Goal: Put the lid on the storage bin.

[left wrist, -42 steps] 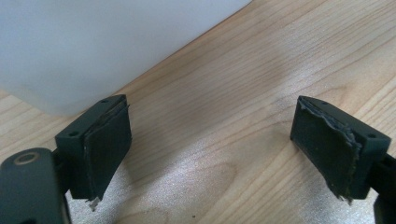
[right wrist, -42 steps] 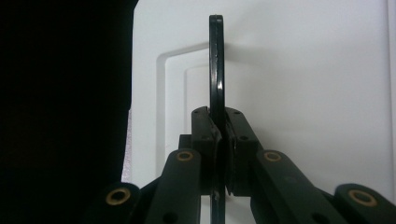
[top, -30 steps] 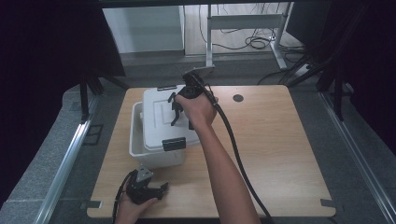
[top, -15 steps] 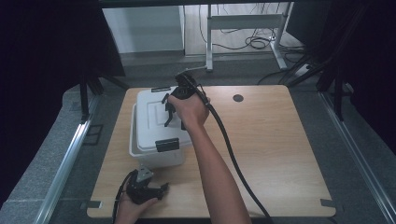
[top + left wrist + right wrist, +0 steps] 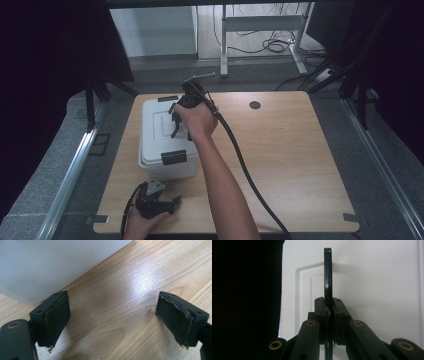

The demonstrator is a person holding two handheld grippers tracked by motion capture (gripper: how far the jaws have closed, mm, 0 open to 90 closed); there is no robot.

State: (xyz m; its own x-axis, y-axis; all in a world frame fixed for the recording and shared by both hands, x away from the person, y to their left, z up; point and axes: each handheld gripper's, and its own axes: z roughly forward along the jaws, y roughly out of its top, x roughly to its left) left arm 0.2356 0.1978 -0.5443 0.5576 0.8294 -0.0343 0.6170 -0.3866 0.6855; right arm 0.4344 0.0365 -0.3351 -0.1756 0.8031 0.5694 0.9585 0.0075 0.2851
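Your right gripper [image 5: 329,312] clenched on thin black handle [image 5: 327,277] of white box [image 5: 162,135], jaws pinching it from both sides (handle stands edge-on, upright between pads). Box sits on left part of wooden table [image 5: 300,165], lid on, black latch [image 5: 173,157] on near side. Your left gripper [image 5: 112,317] released, jaws wide, nothing between; box corner [image 5: 50,265] just beside its left jaw.
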